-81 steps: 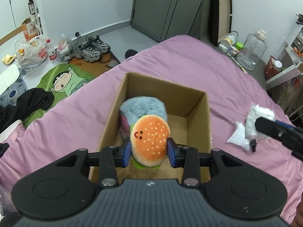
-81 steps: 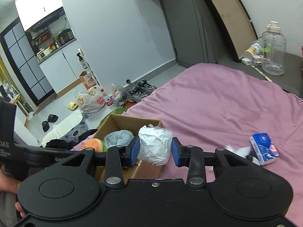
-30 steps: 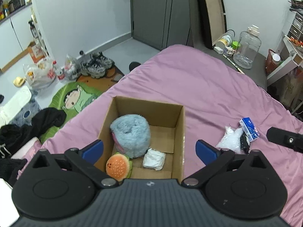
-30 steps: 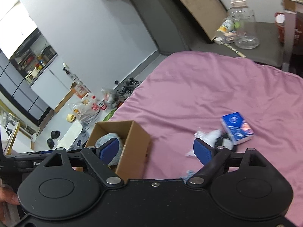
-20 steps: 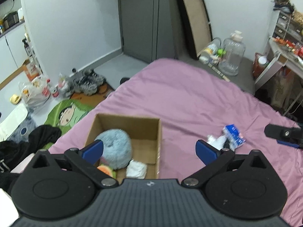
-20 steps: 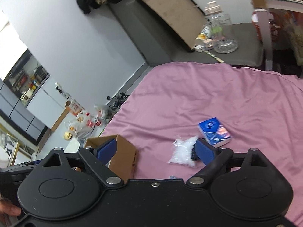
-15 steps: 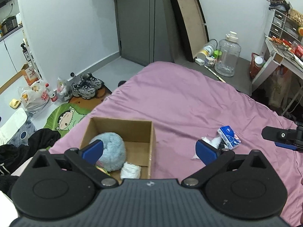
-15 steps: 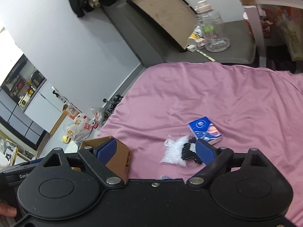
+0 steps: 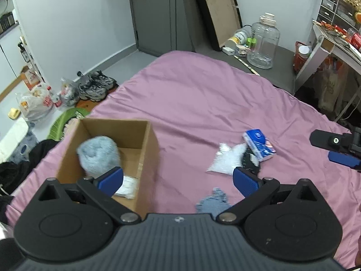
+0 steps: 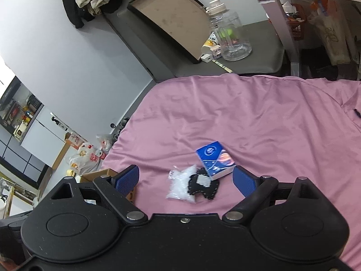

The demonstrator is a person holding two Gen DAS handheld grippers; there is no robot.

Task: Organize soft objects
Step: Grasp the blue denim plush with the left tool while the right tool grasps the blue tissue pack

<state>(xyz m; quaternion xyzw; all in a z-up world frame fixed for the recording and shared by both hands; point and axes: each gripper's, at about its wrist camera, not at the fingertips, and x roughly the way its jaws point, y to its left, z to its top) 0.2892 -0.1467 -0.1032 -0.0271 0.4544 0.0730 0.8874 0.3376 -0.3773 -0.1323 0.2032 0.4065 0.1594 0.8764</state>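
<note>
- Landmark: cardboard box [image 9: 149, 149], open-topped, standing on the pink bedsheet [image 9: 198, 94] near the bed's edge.
- Inside the box: a fluffy grey-blue plush [image 9: 98, 154] against the left wall; a white wad [image 9: 127, 186] on the box floor, just beside the plush and partly hidden behind the left gripper's finger.
- Right of the box, on the sheet and well apart from it: a clear plastic bag [image 9: 226, 159], a black fabric piece [image 9: 249, 161] and a blue tissue pack [image 9: 259, 144], all three bunched together and touching.
- In the right wrist view the same cluster shows: plastic bag [image 10: 183, 184] leftmost, black fabric piece [image 10: 204, 188] overlapping it, tissue pack [image 10: 215, 160] resting on the black piece's far edge.
- A small grey-blue cloth scrap [image 9: 213, 203] lies on the sheet between the box and the cluster, close under the left gripper's body.
- Left gripper [image 9: 178, 179]: jaws spread wide, nothing between the pads; it hangs above the box's right wall and the sheet beside it.
- Right gripper [image 10: 186, 178]: jaws spread wide, nothing clamped; the bag and black piece lie on the sheet below the gap, not touched by either pad.
- Only a corner of the box [image 10: 97, 176] shows in the right wrist view, left of the cluster.
</note>
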